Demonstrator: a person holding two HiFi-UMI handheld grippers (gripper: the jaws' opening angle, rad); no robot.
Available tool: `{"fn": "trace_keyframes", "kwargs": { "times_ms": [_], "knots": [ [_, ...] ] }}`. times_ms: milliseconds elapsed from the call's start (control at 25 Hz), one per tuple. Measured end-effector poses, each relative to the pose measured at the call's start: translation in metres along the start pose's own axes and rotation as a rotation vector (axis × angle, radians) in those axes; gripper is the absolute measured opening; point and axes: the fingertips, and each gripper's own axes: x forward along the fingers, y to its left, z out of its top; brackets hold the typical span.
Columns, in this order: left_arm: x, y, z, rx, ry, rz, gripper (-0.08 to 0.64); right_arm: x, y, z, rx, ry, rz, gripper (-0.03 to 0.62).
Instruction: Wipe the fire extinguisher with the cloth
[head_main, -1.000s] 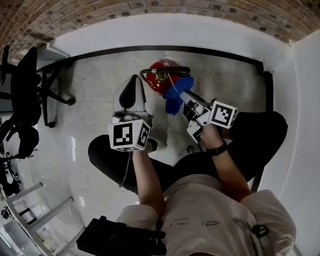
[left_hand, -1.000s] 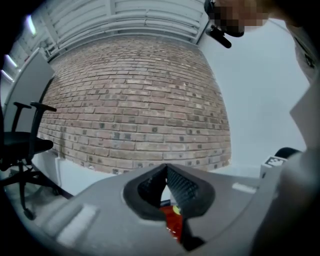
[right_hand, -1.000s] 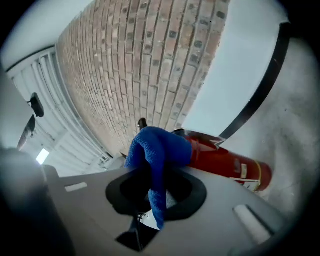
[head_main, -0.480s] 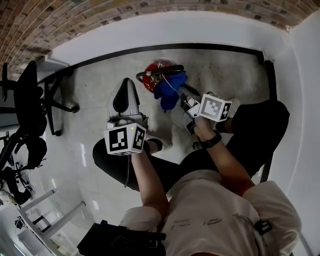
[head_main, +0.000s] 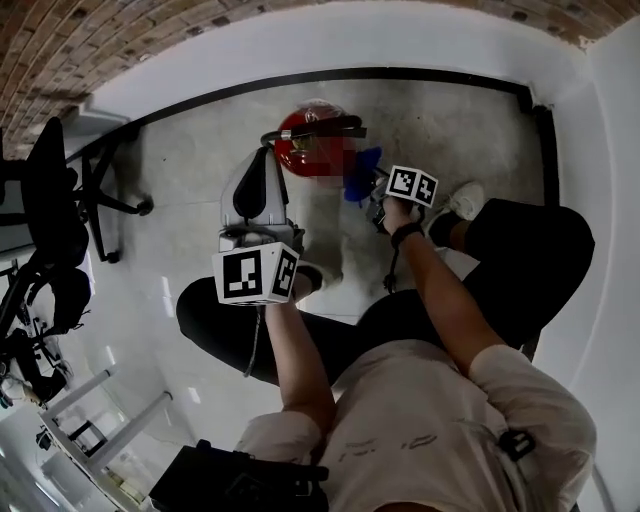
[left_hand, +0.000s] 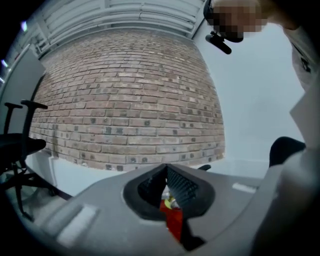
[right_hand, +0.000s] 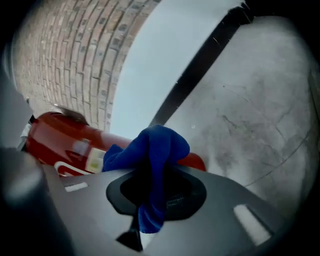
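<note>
A red fire extinguisher (head_main: 303, 152) stands on the grey floor close to the white wall. My right gripper (head_main: 378, 186) is shut on a blue cloth (head_main: 362, 164), which is pressed to the extinguisher's right side. In the right gripper view the cloth (right_hand: 156, 150) bunches out of the right gripper (right_hand: 155, 186), with the red body (right_hand: 60, 141) just behind it. My left gripper (head_main: 264, 158) is at the extinguisher's left, its tips meeting beside the black handle. In the left gripper view, red (left_hand: 173, 223) shows through the hollow below the shut left gripper (left_hand: 166, 171).
A black office chair (head_main: 55, 190) stands at the left. A black baseboard (head_main: 440, 75) runs along the white wall under brick. The person's dark trouser legs and a white shoe (head_main: 462, 200) lie near the extinguisher. A white frame (head_main: 90, 440) and black bag (head_main: 230, 485) are behind.
The right gripper has carried the cloth from the extinguisher's front round to its right side, further from me. The left gripper has stayed by the extinguisher's left.
</note>
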Motion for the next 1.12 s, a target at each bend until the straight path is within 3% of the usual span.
{"fn": "trace_keyframes", "kwargs": {
  "times_ms": [160,360,560,680,840,1000,1120],
  "knots": [
    [-0.006,0.016,-0.012,0.001,0.029,0.028,0.002,0.030,-0.067,-0.014,0.025,0.061,-0.128,0.058],
    [-0.011,0.040,-0.041,-0.017,0.076,0.081,0.002,0.057,-0.130,-0.045,-0.058,0.236,-0.307,0.058],
    [-0.014,0.057,-0.042,-0.041,0.068,0.126,0.002,0.059,-0.133,-0.044,-0.107,0.306,-0.352,0.057],
    [-0.006,0.056,-0.024,-0.038,0.030,0.099,0.002,0.036,-0.077,-0.011,-0.061,0.217,-0.203,0.058],
    [0.005,0.058,0.014,-0.021,-0.042,0.071,0.002,-0.023,0.061,0.050,-0.007,0.092,0.167,0.060],
    [0.018,0.055,0.049,-0.027,-0.124,0.050,0.002,-0.064,0.158,0.098,0.119,0.116,0.467,0.060],
    [0.022,0.052,0.064,-0.035,-0.158,0.047,0.002,-0.074,0.206,0.103,0.019,0.224,0.575,0.058]
  ]
}}
